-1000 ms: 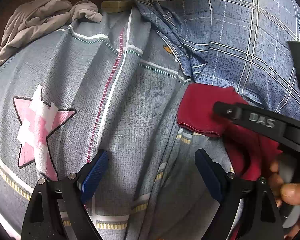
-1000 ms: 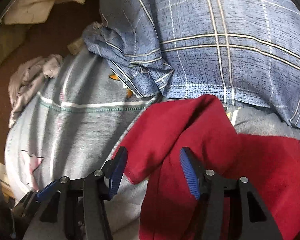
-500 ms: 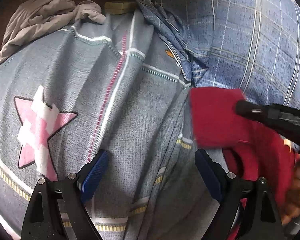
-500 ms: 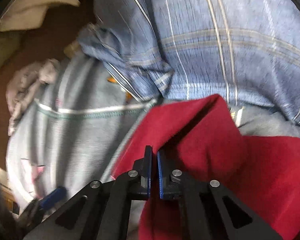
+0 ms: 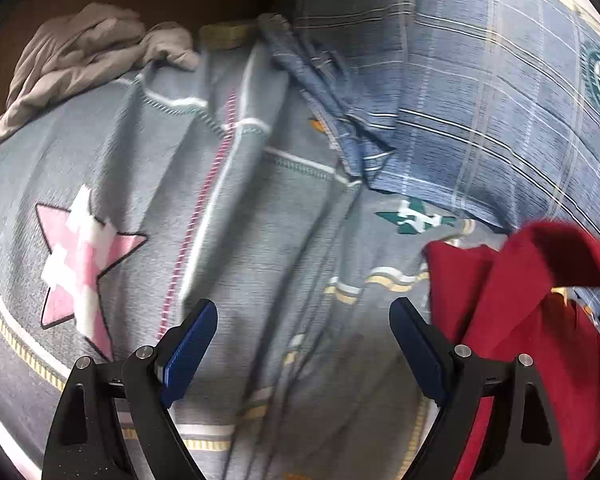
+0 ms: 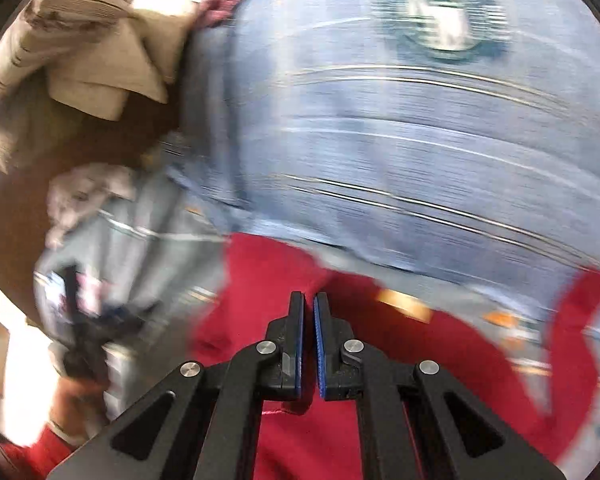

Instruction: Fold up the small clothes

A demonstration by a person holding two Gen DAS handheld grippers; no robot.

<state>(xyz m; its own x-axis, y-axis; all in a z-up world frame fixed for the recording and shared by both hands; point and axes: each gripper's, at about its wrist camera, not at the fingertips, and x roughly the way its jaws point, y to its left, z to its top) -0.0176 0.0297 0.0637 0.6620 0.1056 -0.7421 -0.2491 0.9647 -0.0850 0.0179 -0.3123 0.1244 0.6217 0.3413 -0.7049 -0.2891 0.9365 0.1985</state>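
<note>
The left gripper (image 5: 303,344) points steeply down over a grey bedsheet printed with a pink star and striped bands (image 5: 260,240). Its two black fingers with ribbed blue pads (image 5: 188,348) stand spread wide, with only the sheet showing between them; they press on nothing. The sheet lies wrinkled, a long crease running down between the pads.

The dark red garment of soft knit fabric (image 5: 532,320) lies at the lower right of the left view, just beside the right-hand pad, part of it lifted into an arch with a gap under it. Behind it sits a large blue plaid cloth bearing a round green-and-white badge (image 5: 480,100), its crumpled corner resting on the sheet. A crumpled beige-grey cloth (image 5: 88,56) lies at the sheet's far left edge.

The right gripper (image 6: 308,344) also tilts downward. Its pads are pressed together, leaving only a thin slit, and an edge of the red garment (image 6: 284,276) shows directly beneath and behind the fingers; the pinch seems to be on that fabric, with a hemmed edge visible under the jaws. The right view is heavily smeared, so finer detail is lost. At its lower left, blurred, the other black gripper (image 6: 80,320) appears above a hand (image 6: 72,400). A folded tan striped cloth (image 6: 84,40) sits at the upper left.
</note>
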